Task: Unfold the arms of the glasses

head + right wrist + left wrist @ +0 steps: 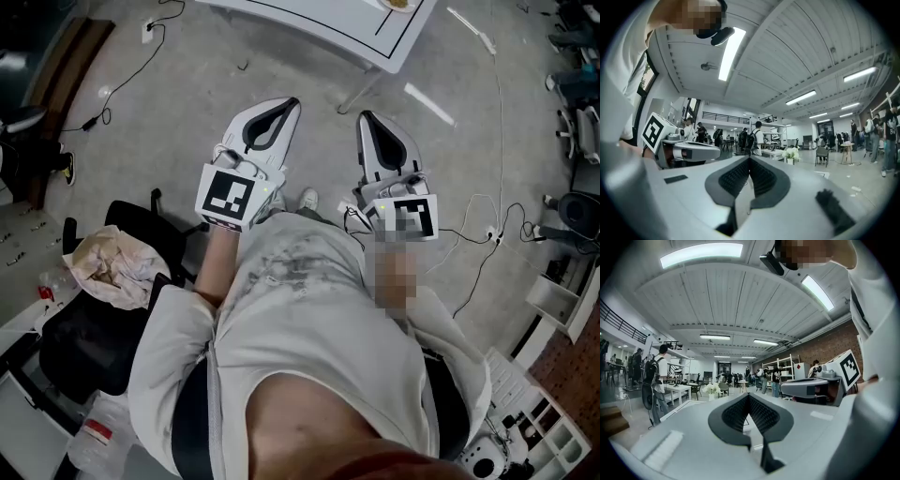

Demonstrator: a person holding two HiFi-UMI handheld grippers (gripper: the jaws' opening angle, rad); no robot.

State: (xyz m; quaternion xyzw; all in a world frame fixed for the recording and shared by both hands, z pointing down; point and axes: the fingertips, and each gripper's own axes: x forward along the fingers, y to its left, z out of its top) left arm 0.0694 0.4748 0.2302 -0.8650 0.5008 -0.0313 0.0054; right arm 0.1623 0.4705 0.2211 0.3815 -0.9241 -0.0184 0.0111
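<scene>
Left hand-held gripper (289,104), right hand-held gripper (365,117): closed, empty, above probably concrete floor (187,84).

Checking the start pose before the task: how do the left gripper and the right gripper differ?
The left gripper leans its tips rightward in the head view; the right gripper leans leftward. The left one reaches farther up the picture than the right. Both are shut, empty and held level.

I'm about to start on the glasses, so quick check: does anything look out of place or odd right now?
No glasses show in any view. The left gripper and right gripper are shut and empty, held over the floor, short of the white table. A crumpled cloth lies on a black chair.
</scene>
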